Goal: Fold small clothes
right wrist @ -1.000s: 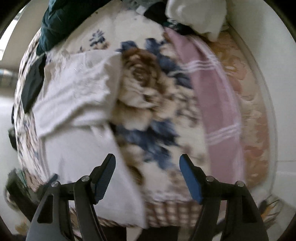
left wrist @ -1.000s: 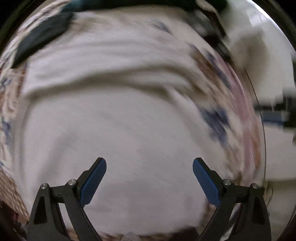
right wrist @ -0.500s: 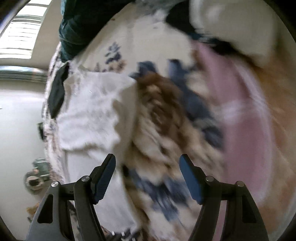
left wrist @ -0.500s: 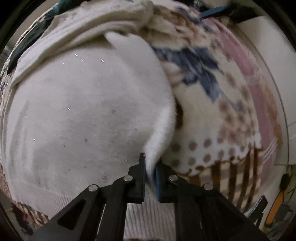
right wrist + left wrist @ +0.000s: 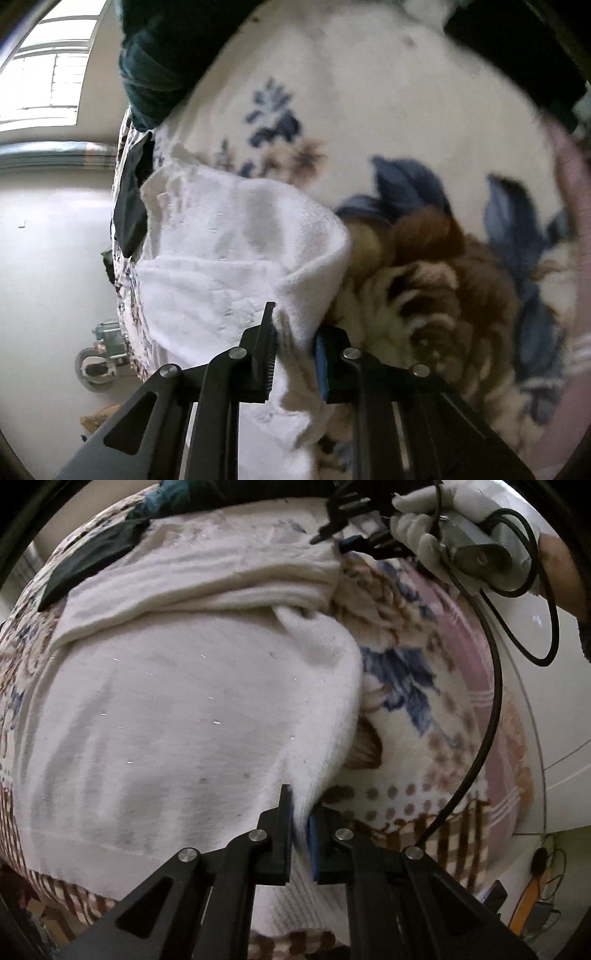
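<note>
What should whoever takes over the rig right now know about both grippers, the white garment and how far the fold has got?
Left gripper: shut on the near right edge of the white garment.
Right gripper: its jaws have just been closing, and they now pinch the garment's far right corner; the gloved hand holding it shows in the left wrist view.
The garment lies on the floral blanket, its far part already bunched into a fold. Dark clothes sit at the far end.
Done: both right-side grips.
Left: probably carry that side across, flatten, finish the fold.
</note>
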{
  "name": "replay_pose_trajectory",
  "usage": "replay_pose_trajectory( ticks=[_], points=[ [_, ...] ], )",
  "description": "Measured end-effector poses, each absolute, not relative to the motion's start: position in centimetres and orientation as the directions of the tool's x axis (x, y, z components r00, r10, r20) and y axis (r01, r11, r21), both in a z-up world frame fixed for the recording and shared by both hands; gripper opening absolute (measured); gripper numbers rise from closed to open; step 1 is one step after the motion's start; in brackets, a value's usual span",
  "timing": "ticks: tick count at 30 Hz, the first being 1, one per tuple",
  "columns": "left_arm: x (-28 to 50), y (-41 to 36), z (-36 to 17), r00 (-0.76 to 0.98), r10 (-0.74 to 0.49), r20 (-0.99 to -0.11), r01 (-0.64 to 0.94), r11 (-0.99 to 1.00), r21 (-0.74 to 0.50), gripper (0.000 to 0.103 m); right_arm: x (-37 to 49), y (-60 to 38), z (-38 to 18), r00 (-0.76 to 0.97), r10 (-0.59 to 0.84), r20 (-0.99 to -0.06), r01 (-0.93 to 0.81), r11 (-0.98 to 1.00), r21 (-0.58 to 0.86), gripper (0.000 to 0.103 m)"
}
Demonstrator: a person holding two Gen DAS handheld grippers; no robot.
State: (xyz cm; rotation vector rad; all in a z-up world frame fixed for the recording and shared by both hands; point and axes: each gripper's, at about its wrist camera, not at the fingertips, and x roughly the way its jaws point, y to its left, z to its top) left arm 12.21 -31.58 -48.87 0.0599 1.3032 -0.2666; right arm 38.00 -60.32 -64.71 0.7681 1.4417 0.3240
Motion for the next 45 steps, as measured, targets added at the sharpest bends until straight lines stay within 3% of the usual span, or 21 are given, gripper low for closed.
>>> replay_pose_trajectory(
  ticks=[8,14,19,24,33,37,40,42,45],
  points=[
    [12.0,-22.1,-44.2,0.311,-0.180,-0.933,0.065,0.984,-0.168,0.004,41.0,-54.7,-55.2,0.136,0.516,-0.846,0.168,0.830,0.533,0.016],
    [13.7,-14.0,-43.3,0.365,-0.196,-0.910,-0.110,0.962,-0.252,0.004,44.8,-42.5,-50.2,0.094,0.396,-0.913,-0.010,0.918,0.397,0.016],
    [14.0,-6.3,-43.8,0.375,-0.193,-0.907,-0.207,0.936,-0.285,0.004,47.6,-30.0,-50.5,0.056,0.330,-0.942,-0.105,0.940,0.323,0.016],
    [14.4,0.4,-46.1,0.358,-0.193,-0.914,-0.286,0.909,-0.304,0.004,50.6,-16.0,-54.8,0.010,0.199,-0.980,-0.205,0.959,0.193,0.016],
    [15.0,9.0,-51.7,0.276,-0.230,-0.933,-0.383,0.864,-0.326,0.004,51.2,-4.7,-60.7,-0.016,0.020,-1.000,-0.230,0.973,0.023,0.017],
    [14.9,11.0,-54.3,0.172,-0.334,-0.927,-0.413,0.830,-0.375,0.008,51.2,-4.6,-61.3,-0.066,0.052,-0.996,-0.207,0.976,0.065,0.032],
    [14.5,13.5,-54.2,0.148,-0.379,-0.913,-0.449,0.797,-0.404,0.012,50.8,-6.5,-59.3,-0.075,0.210,-0.975,-0.172,0.960,0.220,0.060],
    [15.2,15.2,-53.1,0.165,-0.376,-0.912,-0.458,0.790,-0.408,0.019,49.7,-9.7,-56.5,-0.022,0.329,-0.944,-0.122,0.936,0.330,0.061],
    [19.2,16.4,-50.7,0.218,-0.383,-0.898,-0.415,0.796,-0.440,0.034,47.9,-15.0,-53.5,0.058,0.377,-0.924,-0.057,0.926,0.374,0.061]
  ],
)
